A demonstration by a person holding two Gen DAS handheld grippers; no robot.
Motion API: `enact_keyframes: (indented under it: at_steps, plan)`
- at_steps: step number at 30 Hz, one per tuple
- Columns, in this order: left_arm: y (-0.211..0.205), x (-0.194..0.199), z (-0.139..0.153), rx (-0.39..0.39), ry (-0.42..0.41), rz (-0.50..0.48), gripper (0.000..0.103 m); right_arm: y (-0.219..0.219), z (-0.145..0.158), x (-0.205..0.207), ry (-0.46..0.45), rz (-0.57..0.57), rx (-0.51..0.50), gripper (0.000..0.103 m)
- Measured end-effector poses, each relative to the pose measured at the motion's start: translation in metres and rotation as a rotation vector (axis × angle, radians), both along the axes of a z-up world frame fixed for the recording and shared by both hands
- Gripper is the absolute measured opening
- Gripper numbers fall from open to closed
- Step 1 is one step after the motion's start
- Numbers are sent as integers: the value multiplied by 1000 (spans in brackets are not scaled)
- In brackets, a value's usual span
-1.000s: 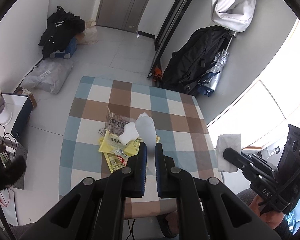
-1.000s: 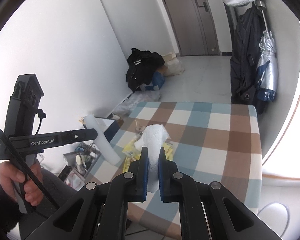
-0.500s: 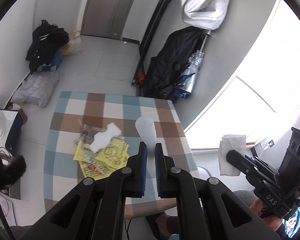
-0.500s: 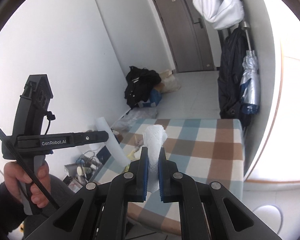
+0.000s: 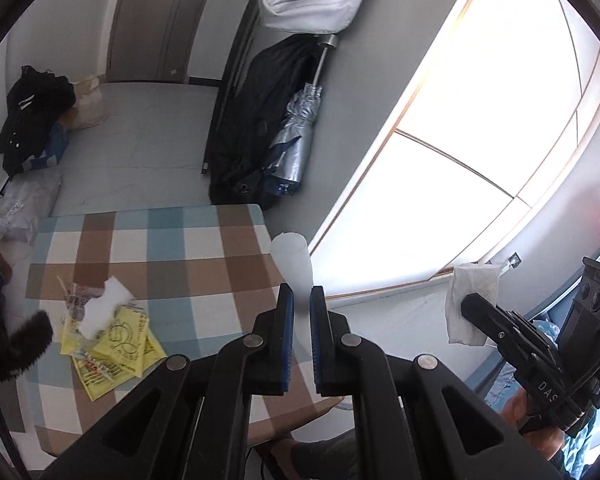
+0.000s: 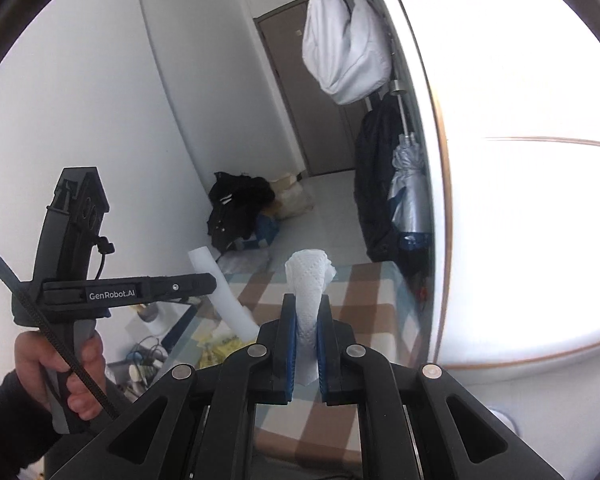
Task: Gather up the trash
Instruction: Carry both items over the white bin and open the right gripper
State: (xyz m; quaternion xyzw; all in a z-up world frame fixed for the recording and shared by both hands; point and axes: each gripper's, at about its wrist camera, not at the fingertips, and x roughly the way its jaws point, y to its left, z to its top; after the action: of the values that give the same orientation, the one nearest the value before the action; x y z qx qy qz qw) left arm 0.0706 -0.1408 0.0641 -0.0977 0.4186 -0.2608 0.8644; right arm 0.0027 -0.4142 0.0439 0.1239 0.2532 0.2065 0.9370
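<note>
Checked in blue, brown and white, the cloth-covered desk is the biggest thing in the job, and it carries what is left of the trash near its left side: a heap of flat yellow printed plastic wrappers with a crumpled clear wrapper and a white tissue scrap lying on top. Those wrappers look light, slick and limp; I judge they would slide on the cloth, so an upturned edge or corner is the place to pinch them, not the flat face.

Next in size is the translucent white plastic cup, held clear of the desk. The left tongs are pressed together on its wall. It looks thin and nearly weightless, easy to crush and slippery, so a light squeeze on the wall near the rim seems right.

Smallest is the crumpled white paper towel, also in the air, well above the desk's near edge. The right tongs pinch its lower part, the top standing loose above the pads. It is soft and tears readily, but a firm nip on the bunched middle should hold. No bin shows in either view.
</note>
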Motion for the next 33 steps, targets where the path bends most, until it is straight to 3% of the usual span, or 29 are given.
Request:
enact_keyframes:
  at_steps: [8, 16, 27, 33]
  plan:
    - [-73, 8, -7, 14, 24, -131, 4, -65, -15, -3, 42, -145, -6, 8]
    - [-135, 12, -32, 39, 78, -250, 4, -139, -74, -4, 192, -279, 66, 8]
    - [-212, 19, -99, 124, 228, -409, 4, -188, -166, 3, 383, -368, 154, 8]
    - [-247, 20, -133, 218, 274, -500, 4, -198, -222, 8, 510, -394, 213, 8]
